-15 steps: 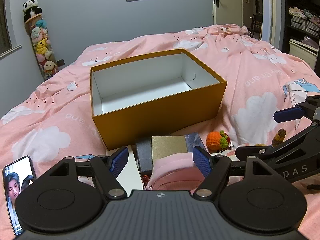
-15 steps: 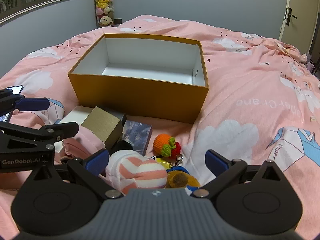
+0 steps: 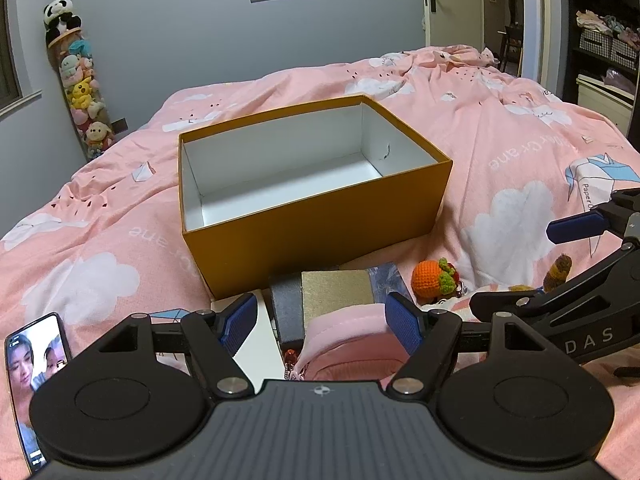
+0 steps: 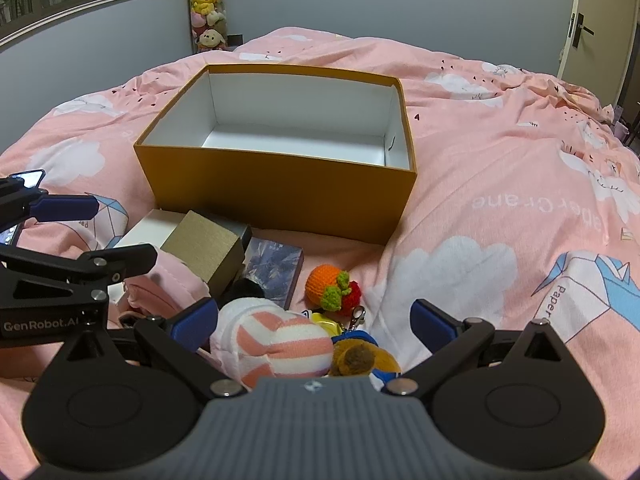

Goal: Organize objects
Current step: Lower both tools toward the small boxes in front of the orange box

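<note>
An open orange box (image 3: 320, 228) with a white, empty inside stands on the pink bed; it also shows in the right wrist view (image 4: 280, 196). In front of it lie a gold box (image 3: 338, 294), a dark patterned box (image 4: 276, 270), a white box (image 4: 146, 230), an orange crochet fruit (image 3: 434, 278) and a pink pouch (image 3: 348, 340). My left gripper (image 3: 322, 322) is open, its fingers either side of the pink pouch. My right gripper (image 4: 314, 320) is open around a pink-striped white sock ball (image 4: 280, 344), with a brown plush keychain (image 4: 360, 356) beside it.
A phone (image 3: 30, 376) with a lit screen lies on the bed at the left. The pink quilt (image 3: 520, 152) covers the whole bed. A tube of plush toys (image 3: 82, 92) stands by the grey wall. A door and shelves are at the right.
</note>
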`<state>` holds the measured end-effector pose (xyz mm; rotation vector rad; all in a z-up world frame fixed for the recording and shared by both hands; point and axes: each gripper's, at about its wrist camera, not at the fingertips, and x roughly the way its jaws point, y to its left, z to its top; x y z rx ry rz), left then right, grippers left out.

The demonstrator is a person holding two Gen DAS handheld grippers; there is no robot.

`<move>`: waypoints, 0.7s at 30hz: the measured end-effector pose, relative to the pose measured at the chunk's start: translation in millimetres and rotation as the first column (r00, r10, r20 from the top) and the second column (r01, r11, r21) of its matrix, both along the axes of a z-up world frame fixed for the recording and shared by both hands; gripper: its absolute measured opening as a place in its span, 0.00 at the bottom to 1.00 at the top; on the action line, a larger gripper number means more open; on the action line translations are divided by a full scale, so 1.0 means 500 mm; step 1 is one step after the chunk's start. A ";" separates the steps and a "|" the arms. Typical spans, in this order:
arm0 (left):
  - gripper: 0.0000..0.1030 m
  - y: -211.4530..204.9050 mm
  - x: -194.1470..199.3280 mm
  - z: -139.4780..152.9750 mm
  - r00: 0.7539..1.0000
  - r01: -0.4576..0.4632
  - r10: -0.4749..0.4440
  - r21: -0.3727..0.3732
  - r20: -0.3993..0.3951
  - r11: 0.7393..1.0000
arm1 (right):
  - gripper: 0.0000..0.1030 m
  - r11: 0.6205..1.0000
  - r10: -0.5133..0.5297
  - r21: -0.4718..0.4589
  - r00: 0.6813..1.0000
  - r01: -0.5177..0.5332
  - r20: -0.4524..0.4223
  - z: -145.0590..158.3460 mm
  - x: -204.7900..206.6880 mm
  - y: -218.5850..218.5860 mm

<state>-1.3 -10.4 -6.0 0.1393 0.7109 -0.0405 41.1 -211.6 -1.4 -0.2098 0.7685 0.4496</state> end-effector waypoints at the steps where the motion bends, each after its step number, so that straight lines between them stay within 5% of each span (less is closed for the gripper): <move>1: 0.83 -0.001 0.000 0.000 1.000 0.000 0.000 0.001 -0.001 1.000 | 0.99 1.000 0.000 0.000 1.000 0.000 0.000 0.000 0.000 0.000; 10: 0.78 0.002 0.001 0.000 1.000 0.015 -0.015 -0.015 -0.014 1.000 | 0.99 1.000 0.012 0.015 1.000 -0.012 -0.012 -0.003 0.002 0.000; 17: 0.72 0.056 0.003 0.010 0.997 -0.006 -0.007 -0.161 -0.079 0.987 | 0.99 0.997 0.070 0.034 0.997 -0.069 -0.038 0.003 0.017 0.013; 21: 0.71 0.086 0.011 0.020 0.996 -0.042 0.028 -0.152 -0.089 0.988 | 0.86 0.994 0.105 0.049 0.993 -0.102 -0.054 0.013 0.038 0.025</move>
